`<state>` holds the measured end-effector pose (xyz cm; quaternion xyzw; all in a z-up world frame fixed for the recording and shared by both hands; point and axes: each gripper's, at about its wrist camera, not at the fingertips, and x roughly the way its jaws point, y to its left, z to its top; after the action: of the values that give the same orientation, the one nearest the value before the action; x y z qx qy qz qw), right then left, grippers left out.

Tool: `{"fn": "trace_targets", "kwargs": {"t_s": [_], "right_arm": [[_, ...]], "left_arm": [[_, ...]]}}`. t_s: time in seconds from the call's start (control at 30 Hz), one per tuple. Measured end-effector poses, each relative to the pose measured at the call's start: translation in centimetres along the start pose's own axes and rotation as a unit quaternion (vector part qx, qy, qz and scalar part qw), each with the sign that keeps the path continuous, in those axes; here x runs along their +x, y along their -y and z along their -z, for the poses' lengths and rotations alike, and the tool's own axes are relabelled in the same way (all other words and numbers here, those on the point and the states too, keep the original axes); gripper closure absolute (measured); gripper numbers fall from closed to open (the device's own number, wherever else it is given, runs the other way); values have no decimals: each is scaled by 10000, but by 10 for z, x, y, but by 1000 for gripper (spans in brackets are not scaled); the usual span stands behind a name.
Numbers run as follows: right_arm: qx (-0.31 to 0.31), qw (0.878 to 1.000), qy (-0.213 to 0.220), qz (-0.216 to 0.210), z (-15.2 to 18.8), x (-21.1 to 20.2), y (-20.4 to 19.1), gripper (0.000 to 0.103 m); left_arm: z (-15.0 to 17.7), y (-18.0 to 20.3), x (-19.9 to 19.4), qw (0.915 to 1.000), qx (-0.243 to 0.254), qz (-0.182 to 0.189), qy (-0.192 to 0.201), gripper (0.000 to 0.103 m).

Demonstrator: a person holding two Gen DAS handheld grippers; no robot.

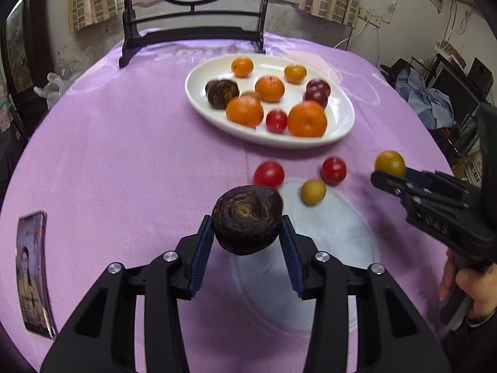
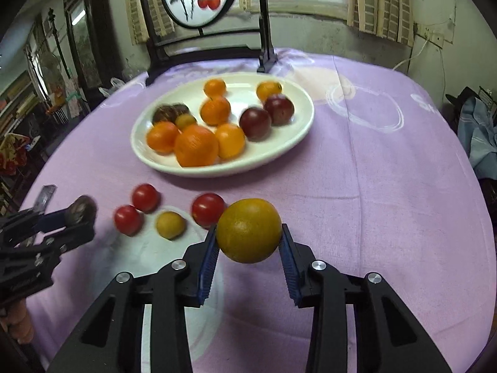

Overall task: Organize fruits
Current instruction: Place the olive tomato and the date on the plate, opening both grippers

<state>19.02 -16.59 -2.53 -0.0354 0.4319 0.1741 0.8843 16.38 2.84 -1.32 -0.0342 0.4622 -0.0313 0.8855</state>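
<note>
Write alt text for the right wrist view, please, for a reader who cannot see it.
The right gripper holds a round yellow fruit above a purple tablecloth. Beyond it, a white plate holds oranges and dark plums; three red fruits and one small yellow fruit lie loose on the cloth.

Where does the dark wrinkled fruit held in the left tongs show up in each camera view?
Left wrist view: the dark wrinkled fruit sits low at centre, clamped between the left tongs.
Right wrist view: the same fruit appears small at the left edge, gripped in the left tongs.
Shared landmark: the white plate of fruit beyond both.
</note>
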Motion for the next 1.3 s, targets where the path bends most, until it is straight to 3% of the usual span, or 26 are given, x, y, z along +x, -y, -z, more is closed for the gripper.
{"fn": "trace_targets", "kwargs": {"t_s": [0.13,0.3,0.57,0.7,0.77,0.8,0.93,1.3], "right_arm": [[-94,9989,398,-238,-15,-26,-9,64],[-222,9970,675,-321,-45,-25,-20,64],[-210,9979,509,-334,-91,34,-30,64],[-63,9990,308,-327,-100,61,-25,60],[64,9990,337,-284,-99,63,-21,49],[87,9988,399,-274,-97,60,-20,44],[-24,9985,508,-191,-86,44,-20,44],[9,9988,460,-181,-34,2,-14,43]], "left_arm": [[-33,4,-10,9994,114,-91,303,60],[-75,8,-4,9988,118,-132,459,60],[-122,3,55,9990,66,-400,210,61],[-135,-11,84,9985,-291,-458,79,58],[-135,-16,83,9982,-444,-352,216,40],[-133,-15,79,9981,-428,-335,296,37],[-123,-8,66,9980,-182,-421,439,36],[-64,-3,24,9989,-210,-278,328,29]]}}
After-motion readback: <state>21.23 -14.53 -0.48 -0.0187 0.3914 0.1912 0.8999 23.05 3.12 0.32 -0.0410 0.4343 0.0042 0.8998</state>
